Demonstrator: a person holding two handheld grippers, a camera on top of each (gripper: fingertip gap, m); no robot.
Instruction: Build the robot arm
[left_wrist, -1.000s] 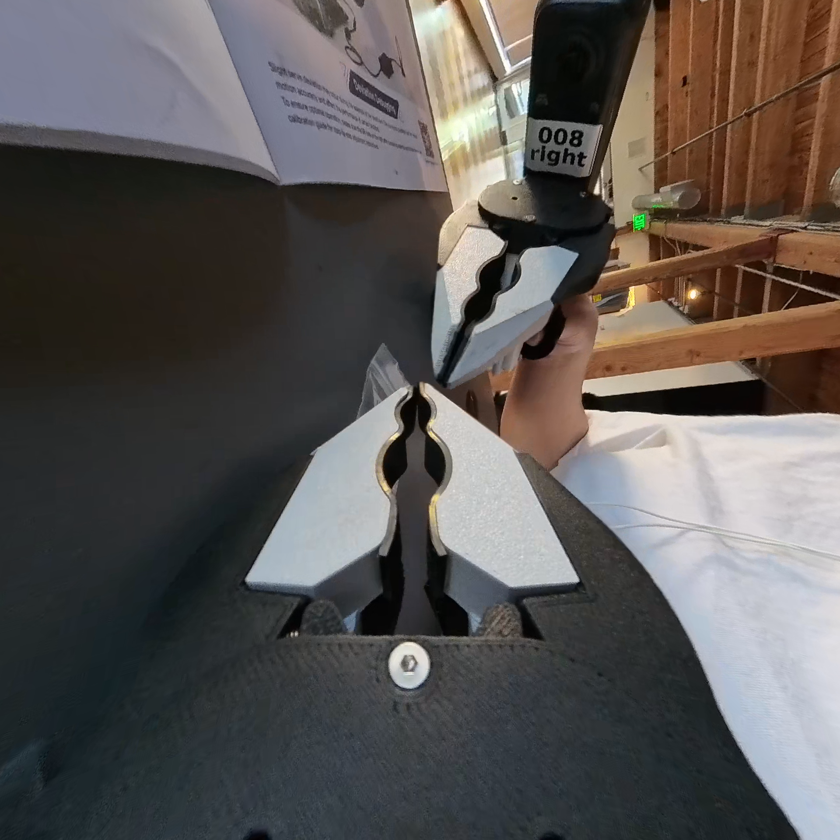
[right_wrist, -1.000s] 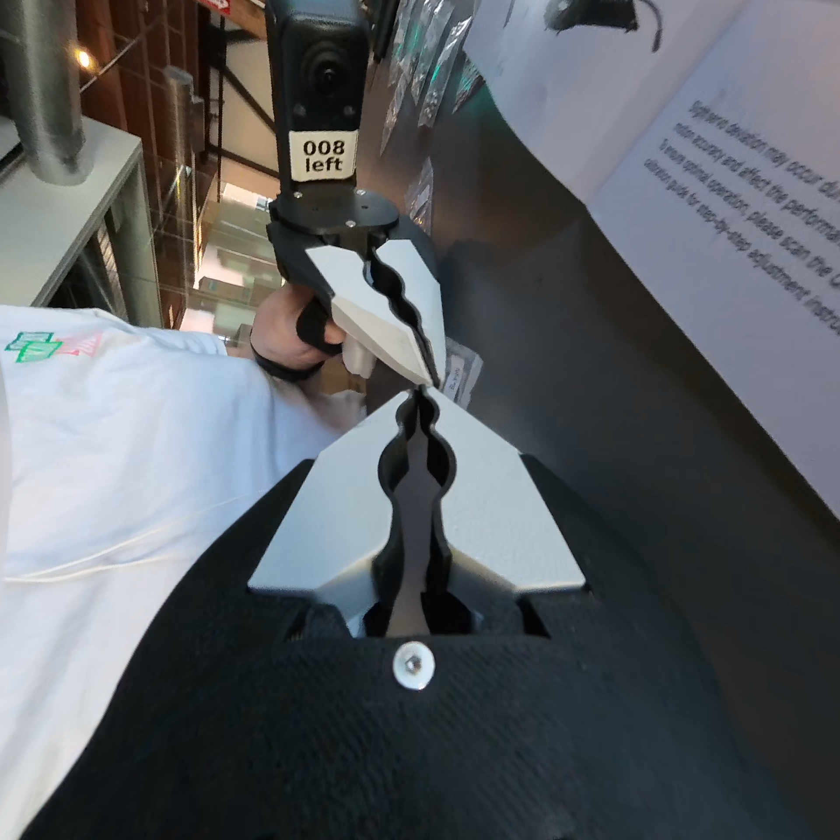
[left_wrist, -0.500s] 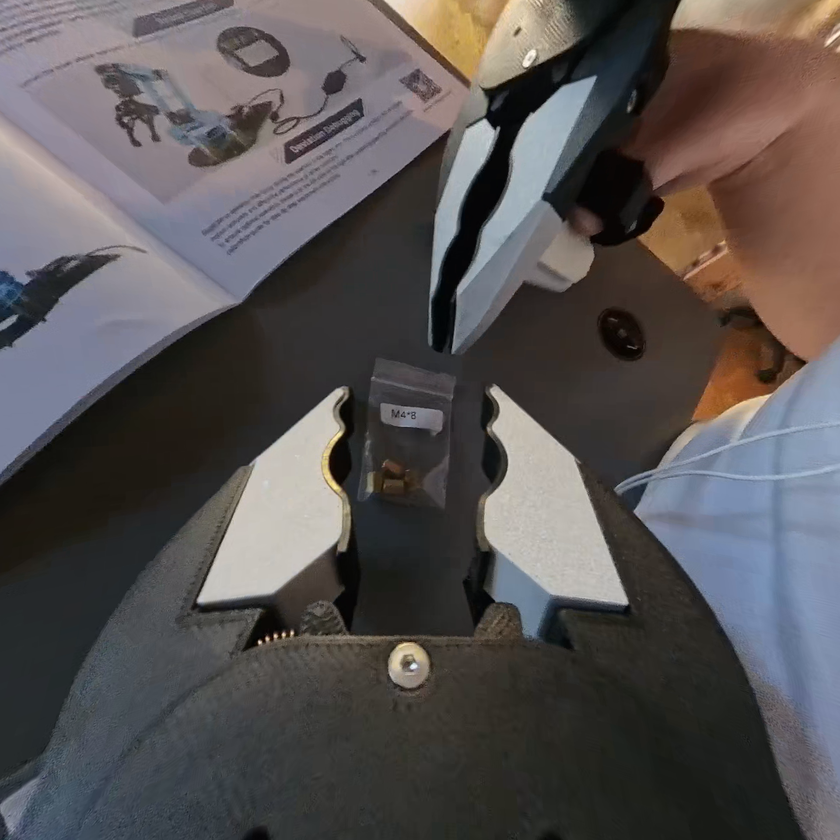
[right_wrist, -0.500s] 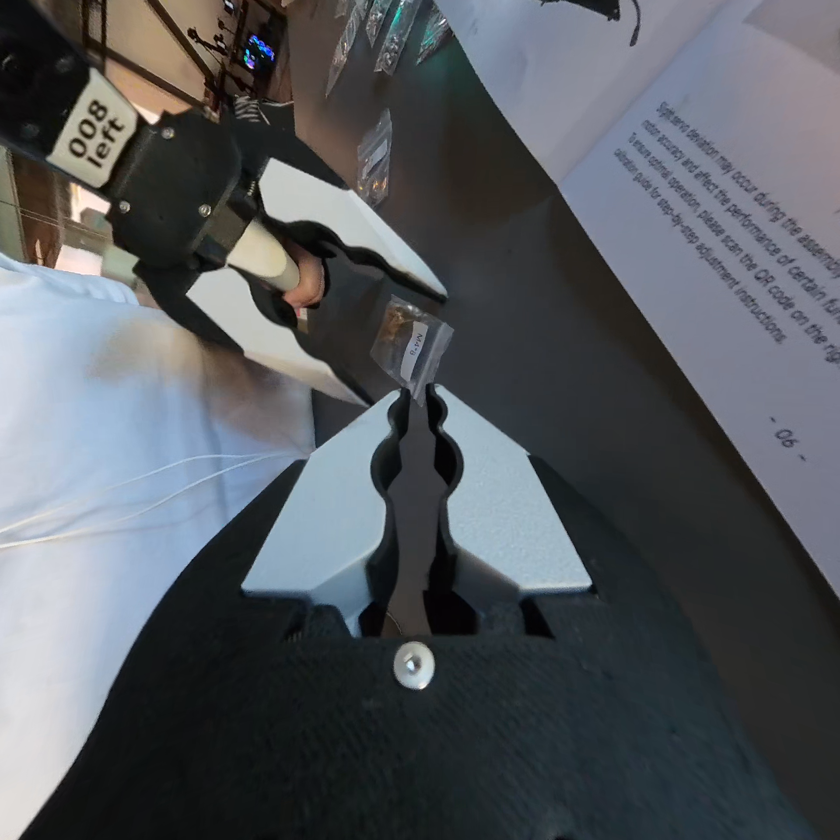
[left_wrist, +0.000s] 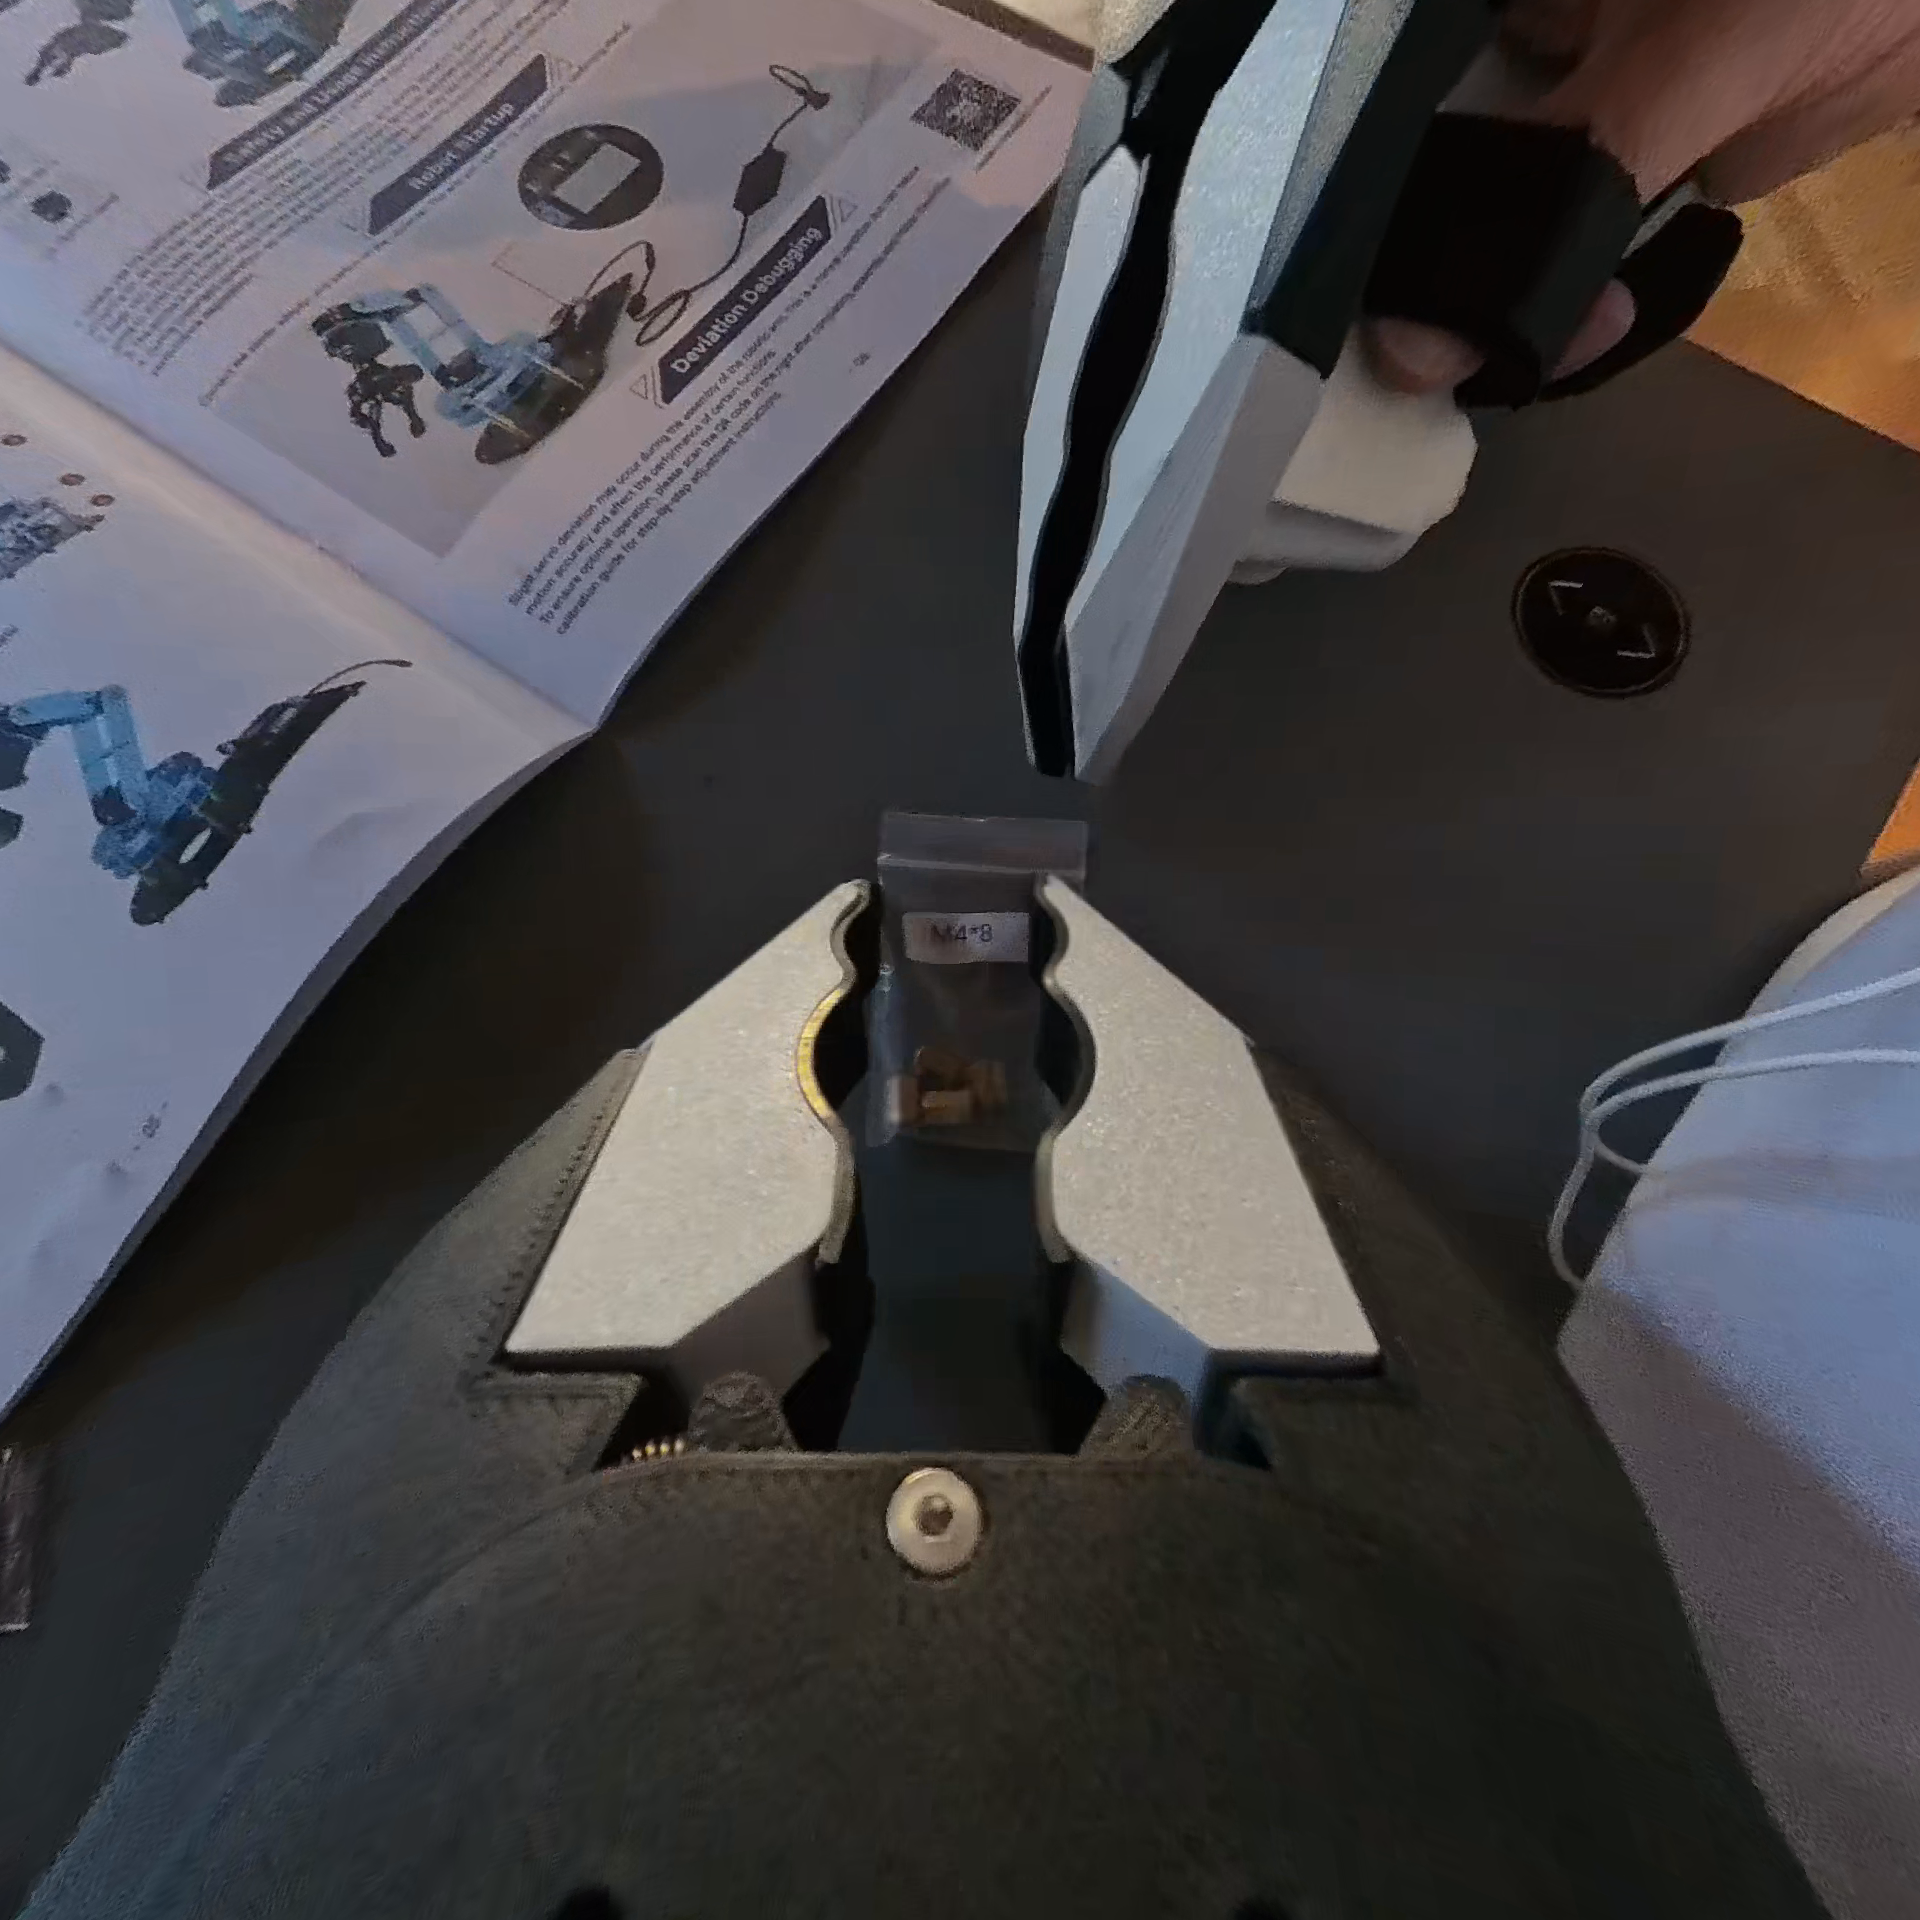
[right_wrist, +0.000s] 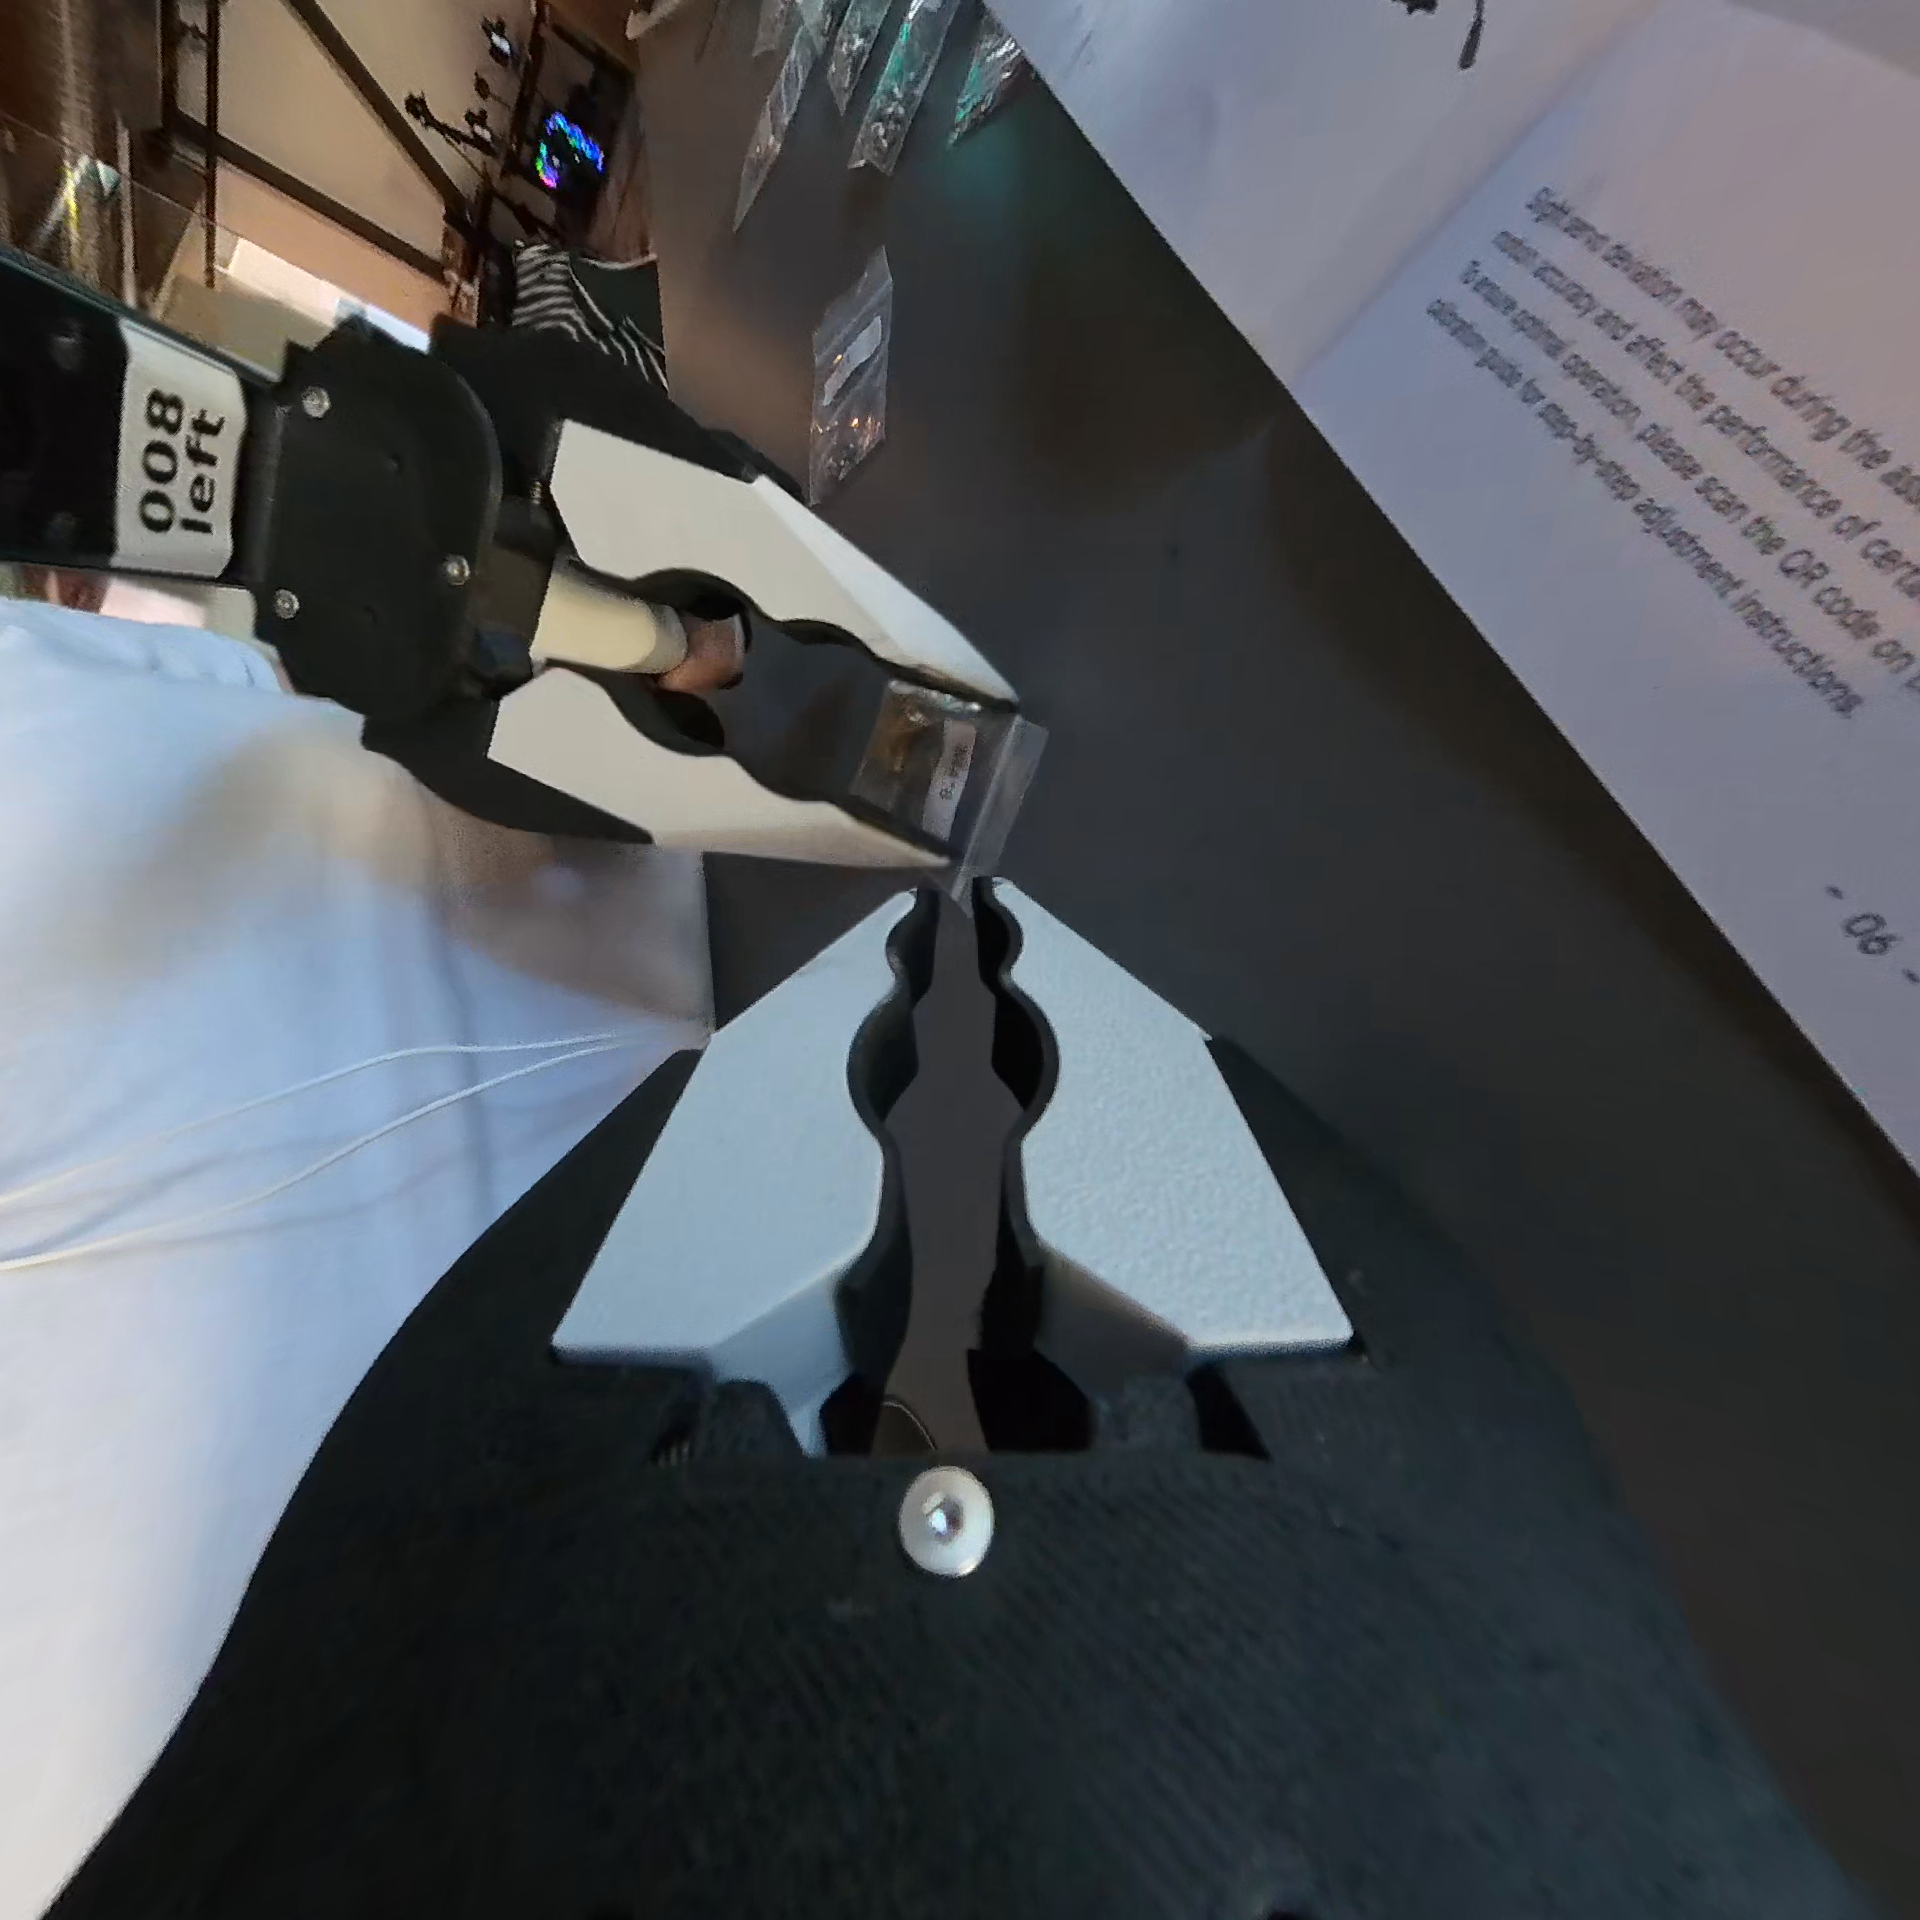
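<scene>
My left hand-held gripper (left_wrist: 956, 896) pinches the small clear bag (left_wrist: 958, 1039) of brass parts between its fingertips, with my right hand-held gripper (right_wrist: 951, 891) nearly closed at the bag's top corner, just ahead of the left tips — I cannot tell whether it grips.

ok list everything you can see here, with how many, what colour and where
small bag: one, clear with brass bits inside, between the left hand-held gripper's fingers
booklet: one, white, open on the table's far left
spare bags: several, clear, farther along the table
round insert: one, black, set in the table
table: one, dark grey
left hand-held gripper: closing round the bag
right hand-held gripper: shut on the bag's corner
</scene>
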